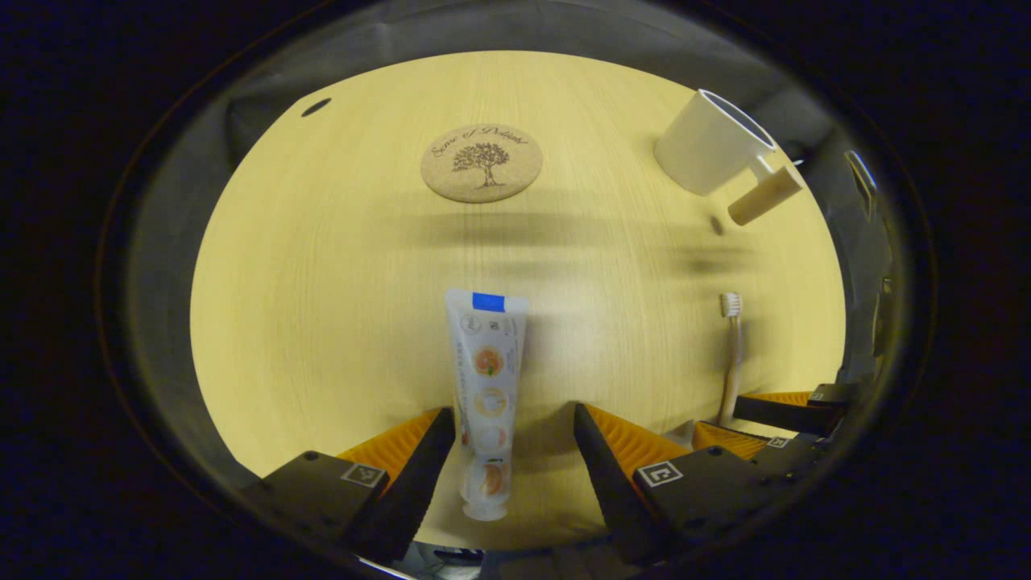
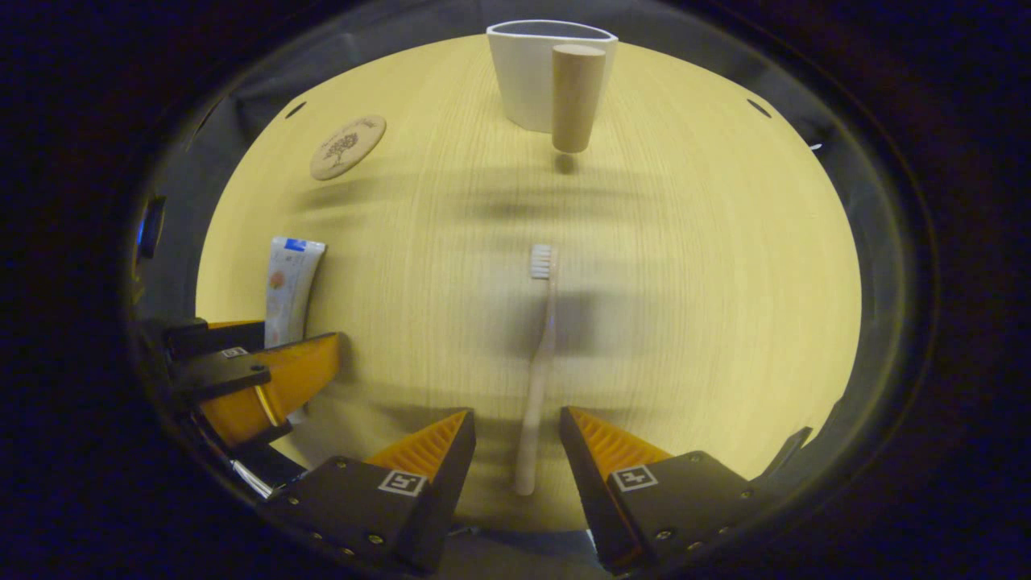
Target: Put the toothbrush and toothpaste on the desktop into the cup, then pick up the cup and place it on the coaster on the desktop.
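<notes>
A white toothpaste tube [image 1: 486, 387] with a blue stripe lies on the pale wooden desktop [image 1: 338, 266], its cap end between the fingers of my open left gripper [image 1: 515, 427]; the jaws stand apart from it on both sides. The toothbrush [image 2: 538, 362] lies lengthwise with its handle end between the fingers of my open right gripper [image 2: 515, 431], not gripped. A white cup [image 2: 532, 72] with a wooden handle [image 2: 576, 97] stands at the far edge. The round cork coaster [image 1: 482, 163] lies farther back. In the left gripper view the toothbrush [image 1: 731, 354] and cup [image 1: 709, 141] are at the right.
In the right gripper view the toothpaste [image 2: 288, 290], the left gripper [image 2: 266, 379] and the coaster [image 2: 348, 147] are at the left. Small dark holes [image 1: 316, 106] mark the desktop's far corners. Dark cloth surrounds the table edge.
</notes>
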A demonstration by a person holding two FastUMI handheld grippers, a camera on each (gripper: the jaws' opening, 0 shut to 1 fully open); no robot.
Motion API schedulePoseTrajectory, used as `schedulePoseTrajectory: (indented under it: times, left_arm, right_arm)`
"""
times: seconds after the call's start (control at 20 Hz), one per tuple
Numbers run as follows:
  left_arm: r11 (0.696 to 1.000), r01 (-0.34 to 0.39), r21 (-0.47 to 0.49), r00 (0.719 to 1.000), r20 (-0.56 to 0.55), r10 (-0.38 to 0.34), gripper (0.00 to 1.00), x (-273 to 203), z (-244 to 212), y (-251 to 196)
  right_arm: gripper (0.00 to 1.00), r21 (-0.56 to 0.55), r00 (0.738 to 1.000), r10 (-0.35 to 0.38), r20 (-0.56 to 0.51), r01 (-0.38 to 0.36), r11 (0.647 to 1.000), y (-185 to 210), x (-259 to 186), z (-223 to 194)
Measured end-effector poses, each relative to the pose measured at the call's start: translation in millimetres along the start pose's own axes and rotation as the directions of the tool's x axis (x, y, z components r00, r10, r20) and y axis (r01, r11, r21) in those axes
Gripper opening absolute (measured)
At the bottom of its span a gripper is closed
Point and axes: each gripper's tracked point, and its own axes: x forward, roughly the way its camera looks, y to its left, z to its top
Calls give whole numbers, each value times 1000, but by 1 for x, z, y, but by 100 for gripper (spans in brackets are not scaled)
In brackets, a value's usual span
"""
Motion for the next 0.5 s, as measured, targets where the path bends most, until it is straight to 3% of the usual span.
schedulePoseTrajectory:
  times: [0.05,0.1,0.2,0.25,0.3,0.35,0.4,0.45,0.5]
  left_arm:
    - [1000,-1,3,1000,-1,1,94,1,0,0]
    - [1000,-5,8,1000,-3,5,94,1,0,1]
    - [999,-20,24,1000,-7,20,93,2,-1,4]
    - [999,-31,34,999,-8,31,87,2,-1,6]
    - [998,-37,42,999,-10,38,83,2,-2,8]
    - [998,-37,41,999,-4,37,78,3,-1,8]
    - [999,-37,35,999,-4,37,74,1,0,9]
    - [999,-38,31,999,-6,38,68,3,-1,8]
    - [999,-38,30,999,-5,38,62,3,-1,8]
  right_arm:
    - [67,6,1000,-18,1,18,1000,-3,1,0]
    - [55,6,1000,-18,-14,18,1000,-3,1,-2]
    - [53,5,999,-33,-23,33,999,-6,-1,-1]
    - [54,27,999,-50,-19,51,998,-12,1,-1]
    - [36,28,998,-49,-46,50,998,-9,0,-4]
    - [29,28,998,-48,-40,49,998,-9,0,-2]
    - [29,46,997,-63,-35,65,997,-15,1,1]
    - [19,62,997,-54,-56,58,996,-12,2,-3]
    - [17,70,997,-47,-56,51,996,-12,1,-2]
